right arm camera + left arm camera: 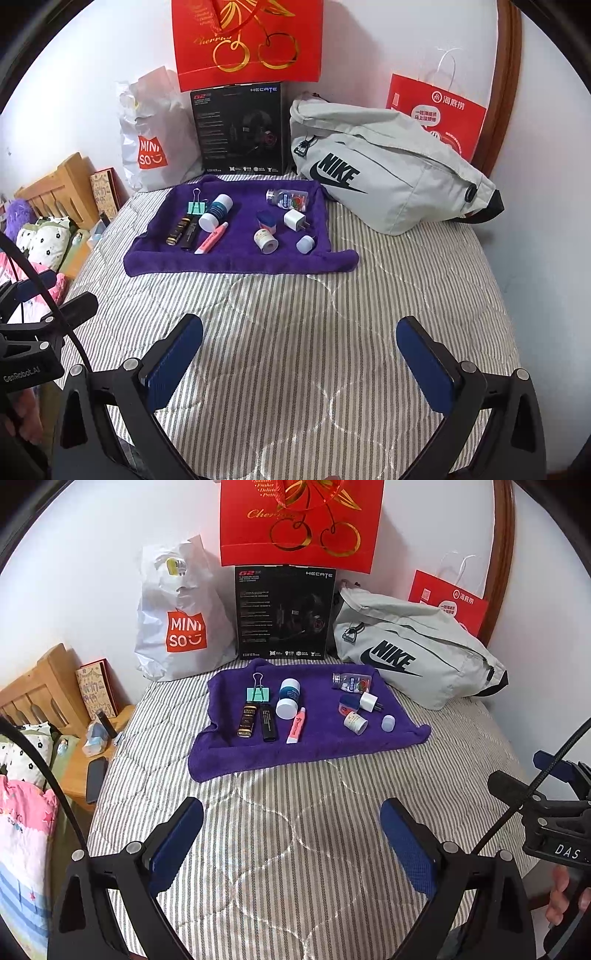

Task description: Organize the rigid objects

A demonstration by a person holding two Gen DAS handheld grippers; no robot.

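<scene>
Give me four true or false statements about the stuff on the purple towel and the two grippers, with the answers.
1. Both the left gripper and right gripper are open and empty. True.
2. The binder clip lies on the towel. True.
3. The white charger plug sits inside the Nike bag. False: it lies on the towel.
4. The pink tube stands upright. False: it lies flat.

Both grippers same build: black plastic frames w/ triangular cutouts, silver round screws at the joints, blue textured pads [177,845] on the fingers. Black cable arcs past each one. White lettering on the bodies: "DAS" on right gripper [554,794], "GenRobot.AI" on left gripper [37,317].
</scene>
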